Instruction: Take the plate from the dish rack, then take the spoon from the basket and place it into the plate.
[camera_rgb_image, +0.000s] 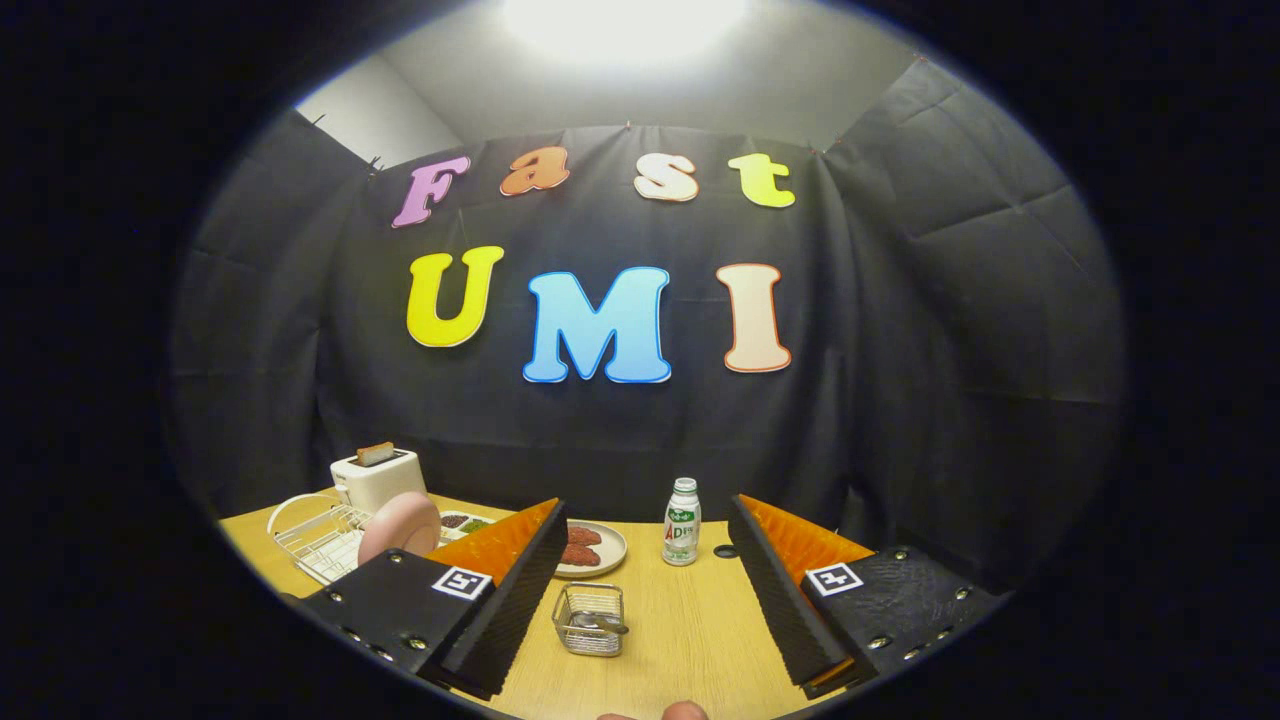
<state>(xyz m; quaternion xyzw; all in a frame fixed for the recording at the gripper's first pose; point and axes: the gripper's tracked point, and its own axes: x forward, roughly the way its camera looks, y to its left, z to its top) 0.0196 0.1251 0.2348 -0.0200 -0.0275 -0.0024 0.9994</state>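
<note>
Held above the near part of a wooden table, the gripper has its two fingers spread wide and nothing is between their pads. Its left finger and right finger both point forward over the table.

Between the fingers, a little closer to the left one, stands a small wire basket, and the spoon lies inside it. The pink plate stands on its edge in the white wire dish rack, which is to the left of the left finger and partly hidden behind it.

Beyond the basket, just past the left fingertip, a shallow dish holds some reddish food. A small bottle with a white cap stands upright ahead, between the two fingertips and nearer the right one. A white toaster with a slice of bread in it is behind the dish rack, and a small divided tray lies beside the plate.
</note>
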